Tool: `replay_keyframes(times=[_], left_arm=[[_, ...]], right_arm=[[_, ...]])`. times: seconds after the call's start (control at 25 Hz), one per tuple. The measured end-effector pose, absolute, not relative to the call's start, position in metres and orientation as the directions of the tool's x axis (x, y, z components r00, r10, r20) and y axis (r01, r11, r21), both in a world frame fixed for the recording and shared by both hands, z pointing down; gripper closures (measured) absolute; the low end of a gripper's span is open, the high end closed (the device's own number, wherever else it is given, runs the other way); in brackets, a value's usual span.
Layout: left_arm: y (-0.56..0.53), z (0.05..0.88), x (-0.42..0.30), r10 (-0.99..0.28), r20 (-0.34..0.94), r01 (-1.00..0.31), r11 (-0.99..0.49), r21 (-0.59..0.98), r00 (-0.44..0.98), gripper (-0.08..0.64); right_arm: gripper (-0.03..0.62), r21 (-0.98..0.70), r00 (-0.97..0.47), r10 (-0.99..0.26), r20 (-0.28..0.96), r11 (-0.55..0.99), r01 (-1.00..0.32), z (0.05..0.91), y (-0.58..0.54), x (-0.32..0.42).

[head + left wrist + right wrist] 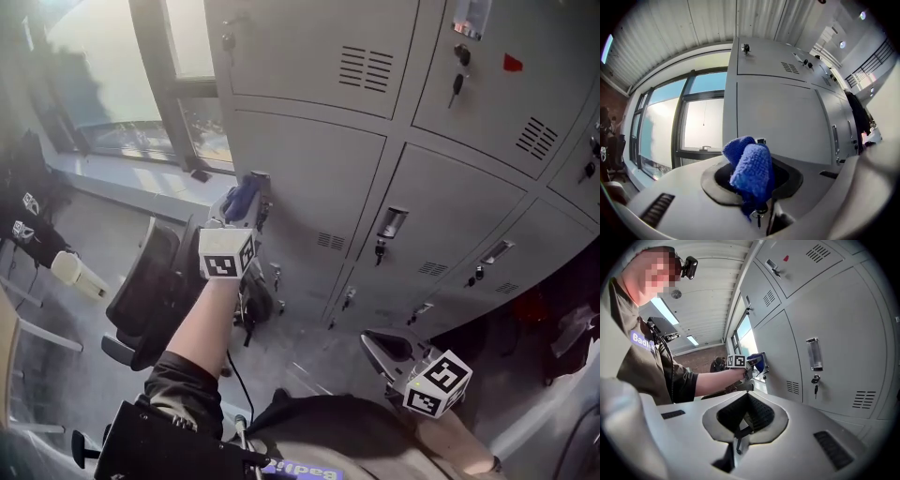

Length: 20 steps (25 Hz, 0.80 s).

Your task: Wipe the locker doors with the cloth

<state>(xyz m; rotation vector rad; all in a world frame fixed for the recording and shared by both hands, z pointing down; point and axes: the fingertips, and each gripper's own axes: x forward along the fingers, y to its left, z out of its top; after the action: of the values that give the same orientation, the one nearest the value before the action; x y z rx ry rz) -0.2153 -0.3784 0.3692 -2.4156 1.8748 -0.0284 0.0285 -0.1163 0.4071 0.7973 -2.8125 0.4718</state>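
A bank of grey locker doors [309, 178] fills the upper right of the head view. My left gripper [246, 204] is raised to the left edge of a middle door and is shut on a bunched blue cloth [241, 196]. In the left gripper view the cloth [752, 171] bulges out of the jaws, facing a plain door [778, 117]. The right gripper view shows that cloth [757, 361] held close to the locker [834, 333], though contact is unclear. My right gripper [375, 343] hangs low near my body, away from the doors, its ribbed pads [759, 414] together with nothing between them.
A black office chair [150, 291] stands left of the lockers, below a large window [122, 75]. Keys hang from several locks [457, 86], one beside the handle [813, 354] near my right gripper. Dark bags or clothes [562, 328] lie at the right.
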Motion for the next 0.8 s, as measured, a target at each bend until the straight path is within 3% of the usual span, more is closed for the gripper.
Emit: replay_keyframes(times=[0.24,0.4,0.8], left_arm=[[-0.381,0.375,-0.196,-0.963,-0.068,-0.966,-0.258,-0.034,0.259,0.436],[-0.376,0.378,-0.140,-0.932,-0.081,-0.934,-0.346,-0.083,0.353,0.436],[-0.363,0.376,-0.047,-0.890,-0.150,-0.902,-0.427,-0.064,0.431,0.436]], right_arm=[[0.588,-0.235,-0.811,-0.511,0.285,0.783,-0.576,0.408,-0.111,0.037],[0.588,-0.236,-0.786,-0.543,0.297,0.756,-0.611,0.413,-0.110,0.053],[0.588,-0.236,-0.756,-0.575,0.312,0.724,-0.648,0.414,-0.104,0.088]])
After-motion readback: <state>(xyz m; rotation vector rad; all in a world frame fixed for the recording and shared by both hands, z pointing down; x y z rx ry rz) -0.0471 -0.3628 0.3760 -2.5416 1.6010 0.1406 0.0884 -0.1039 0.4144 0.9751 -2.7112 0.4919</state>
